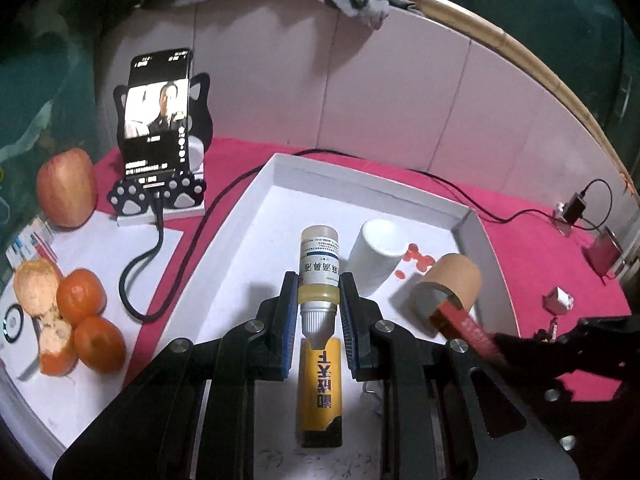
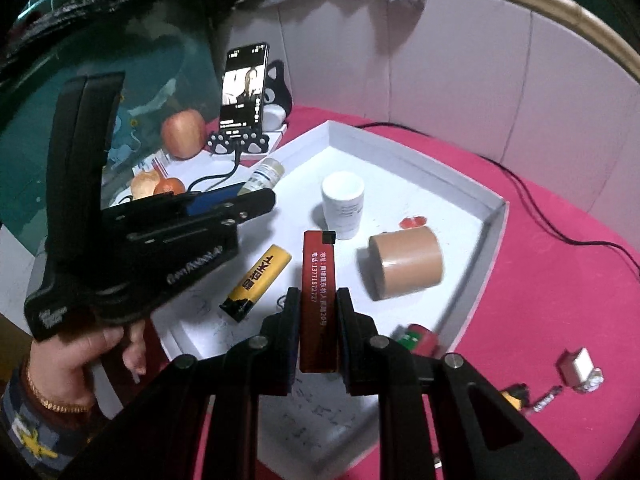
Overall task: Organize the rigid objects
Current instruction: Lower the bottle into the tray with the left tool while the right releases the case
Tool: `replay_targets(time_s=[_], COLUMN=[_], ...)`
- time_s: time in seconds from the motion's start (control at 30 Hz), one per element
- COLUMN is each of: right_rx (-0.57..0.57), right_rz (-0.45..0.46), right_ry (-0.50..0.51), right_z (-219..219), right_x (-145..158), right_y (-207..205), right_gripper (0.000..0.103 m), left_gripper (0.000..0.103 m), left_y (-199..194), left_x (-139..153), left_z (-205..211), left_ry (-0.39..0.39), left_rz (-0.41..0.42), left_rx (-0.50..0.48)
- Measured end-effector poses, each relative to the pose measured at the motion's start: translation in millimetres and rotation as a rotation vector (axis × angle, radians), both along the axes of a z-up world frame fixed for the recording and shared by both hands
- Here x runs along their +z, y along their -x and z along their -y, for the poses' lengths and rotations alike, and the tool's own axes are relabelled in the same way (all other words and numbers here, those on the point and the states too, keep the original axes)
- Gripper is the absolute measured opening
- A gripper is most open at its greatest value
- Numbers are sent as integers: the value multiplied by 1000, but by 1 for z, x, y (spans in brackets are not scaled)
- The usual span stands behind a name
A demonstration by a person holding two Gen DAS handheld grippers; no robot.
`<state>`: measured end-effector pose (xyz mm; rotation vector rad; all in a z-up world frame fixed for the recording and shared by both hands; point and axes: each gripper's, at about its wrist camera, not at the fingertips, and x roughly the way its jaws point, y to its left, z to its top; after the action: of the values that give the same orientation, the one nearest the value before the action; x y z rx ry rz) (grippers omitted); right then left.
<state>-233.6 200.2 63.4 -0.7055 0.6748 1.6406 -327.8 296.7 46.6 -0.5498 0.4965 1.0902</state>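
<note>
My left gripper point(image 1: 319, 300) is shut on a small bottle point(image 1: 319, 268) of yellow liquid with a white label, held above the white tray point(image 1: 360, 168). Under it on the tray floor lies a yellow lighter point(image 1: 320, 384). A white cup point(image 1: 374, 256) and a brown tape roll point(image 1: 452, 284) sit further right in the tray. My right gripper point(image 2: 318, 312) is shut on a red lighter point(image 2: 316, 280) over the tray, between the yellow lighter point(image 2: 260, 276) and the tape roll point(image 2: 408, 262). The right wrist view shows the left gripper point(image 2: 256, 196) from the side, bottle point(image 2: 266, 174) sticking out.
A phone point(image 1: 158, 120) stands lit on a cat-shaped stand, its cable trailing past the tray. An apple point(image 1: 66, 188) and oranges point(image 1: 88, 320) lie left of the tray. A charger point(image 1: 574, 206) and small items point(image 2: 580, 368) lie on the pink cloth. A hand point(image 2: 72, 356) holds the left gripper.
</note>
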Motion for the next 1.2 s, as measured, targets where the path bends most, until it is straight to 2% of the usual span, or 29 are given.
replay_targets(time_s=[0.27, 0.3, 0.33, 0.37, 0.4, 0.43, 0.47, 0.67, 0.87, 1.03, 1.2], right_rx=[-19, -17, -19, -20, -23, -25, -28, -40, -76, -125, -221], right_rz=[11, 10, 13, 19, 32, 41, 45, 50, 41, 24, -7], right_ry=[4, 1, -9, -16, -33, -53, -64, -101, -124, -154, -198], right_z=[-5, -3, -1, 0, 2, 6, 8, 20, 28, 38, 53], right_x=[-17, -16, -15, -14, -13, -10, -9, -5, -4, 5, 22], right_y=[4, 5, 5, 5, 5, 5, 4, -1, -10, -35, -85], right_gripper=[16, 17, 20, 34, 58, 69, 81, 81, 84, 84, 84], left_gripper=[20, 27, 48, 62, 85, 92, 93, 94, 94, 94, 94], left_y=[8, 10, 11, 12, 14, 15, 16, 20, 20, 18, 1], left_x=[-12, -12, -12, -11, -10, -9, -8, -4, 8, 19, 30], left_z=[0, 0, 1, 3, 4, 6, 8, 17, 32, 46, 62], left_ry=[45, 50, 51, 47, 42, 33, 20, -10, -58, -89, -139], left_rz=[21, 26, 30, 37, 40, 39, 33, 16, 27, 66, 75], left_rx=[31, 41, 51, 63, 72, 86, 104, 165, 170, 142, 63])
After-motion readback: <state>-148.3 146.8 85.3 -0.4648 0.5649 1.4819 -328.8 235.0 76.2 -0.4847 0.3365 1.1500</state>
